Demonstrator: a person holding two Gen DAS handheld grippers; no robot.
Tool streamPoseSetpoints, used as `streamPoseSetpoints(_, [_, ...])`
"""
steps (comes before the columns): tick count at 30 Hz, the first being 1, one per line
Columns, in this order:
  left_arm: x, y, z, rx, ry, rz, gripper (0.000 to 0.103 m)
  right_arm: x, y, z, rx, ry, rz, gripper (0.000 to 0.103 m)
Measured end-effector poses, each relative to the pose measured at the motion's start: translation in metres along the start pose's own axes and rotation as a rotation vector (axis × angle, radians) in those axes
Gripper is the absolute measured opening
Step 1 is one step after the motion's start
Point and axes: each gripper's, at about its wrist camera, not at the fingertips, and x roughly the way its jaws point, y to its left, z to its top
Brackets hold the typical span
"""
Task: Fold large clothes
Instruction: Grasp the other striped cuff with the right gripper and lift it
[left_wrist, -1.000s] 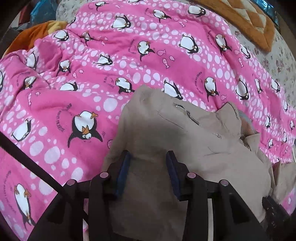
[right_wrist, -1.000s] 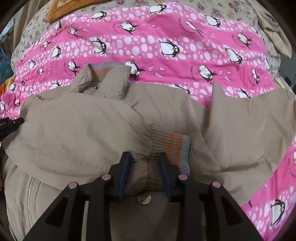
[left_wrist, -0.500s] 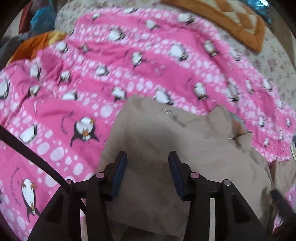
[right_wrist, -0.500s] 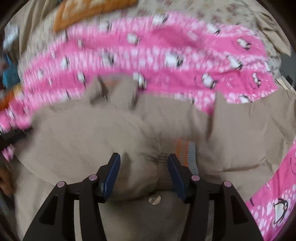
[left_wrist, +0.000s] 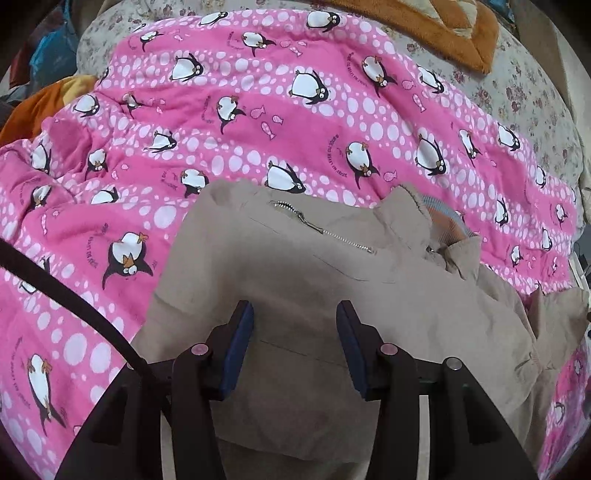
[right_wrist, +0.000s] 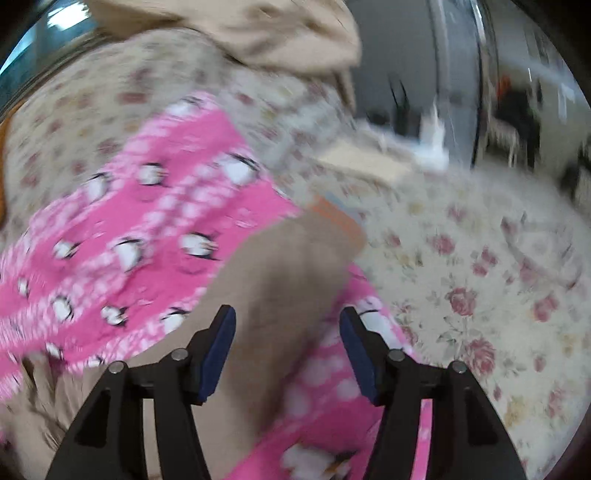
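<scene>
A beige zip jacket (left_wrist: 295, 266) lies on the pink penguin blanket (left_wrist: 258, 122), with its collar and striped knit lining (left_wrist: 443, 221) to the right. My left gripper (left_wrist: 295, 332) hovers over the jacket's body, open, with nothing pinched. The right wrist view is blurred by motion. There my right gripper (right_wrist: 288, 339) hangs above a beige sleeve (right_wrist: 280, 273) that ends in an orange-striped cuff (right_wrist: 336, 214). Its jaws are opening and stand wide. The sleeve lies below the gap and the pads (right_wrist: 218, 347) do not press on it.
A floral bedsheet (right_wrist: 480, 280) spreads right of the blanket toward the bed's edge, with blurred furniture (right_wrist: 517, 110) beyond. An orange quilt (left_wrist: 436, 26) lies at the far side, another beige cloth (right_wrist: 288, 29) on top. A black strap (left_wrist: 66, 295) crosses the left.
My right gripper let go of the striped cuff on the jacket's body, opened wider and swung fast to the right, over the other sleeve. My left gripper opened slightly and shifted a little.
</scene>
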Motion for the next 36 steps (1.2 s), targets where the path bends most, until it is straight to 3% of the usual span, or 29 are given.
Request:
streamPoseSetpoints(3, [0.0, -0.001, 0.0, 0.004, 0.006, 0.002, 0.028, 0.031, -0.012, 0.002, 0.051, 0.044, 0.046, 0.063])
streamPoseSetpoints(6, [0.003, 0.0, 0.0, 0.006, 0.013, 0.007, 0.028, 0.043, 0.002, 0.003, -0.061, -0.016, -0.017, 0.064])
streamPoseSetpoints(7, [0.003, 0.001, 0.0, 0.005, 0.015, 0.007, 0.028, 0.045, 0.004, 0.004, -0.086, -0.026, -0.033, 0.06])
streamPoseSetpoints(8, [0.004, 0.002, 0.001, 0.003, 0.017, 0.009, 0.028, 0.046, 0.005, 0.006, -0.102, -0.029, -0.051, 0.041])
streamPoseSetpoints(9, [0.005, 0.003, 0.001, -0.002, 0.018, 0.011, 0.028, 0.044, 0.003, 0.009, -0.108, -0.035, -0.064, 0.033])
streamPoseSetpoints(11, [0.005, 0.005, 0.001, -0.021, 0.023, 0.003, 0.028, 0.03, 0.001, 0.015, -0.112, -0.062, -0.066, 0.016])
streamPoseSetpoints(17, [-0.003, 0.008, -0.001, -0.028, 0.018, -0.011, 0.028, -0.063, 0.012, 0.022, -0.193, -0.29, -0.106, 0.014])
streamPoseSetpoints(20, [-0.006, 0.012, -0.002, -0.036, 0.01, 0.004, 0.028, -0.108, 0.04, 0.005, -0.241, -0.363, -0.047, 0.014])
streamPoseSetpoints(24, [-0.008, 0.016, -0.005, -0.053, 0.018, 0.009, 0.028, -0.134, 0.105, -0.043, -0.318, -0.33, 0.144, 0.013])
streamPoseSetpoints(30, [-0.015, 0.01, -0.004, -0.017, -0.009, 0.011, 0.028, -0.122, 0.245, -0.148, -0.472, -0.177, 0.405, 0.013])
streamPoseSetpoints(33, [-0.019, 0.015, 0.001, -0.032, -0.024, -0.001, 0.028, -0.113, 0.311, -0.2, -0.538, -0.097, 0.501, 0.013])
streamPoseSetpoints(36, [-0.018, 0.022, 0.004, -0.05, -0.018, -0.008, 0.028, -0.089, 0.354, -0.254, -0.628, 0.021, 0.483, 0.013])
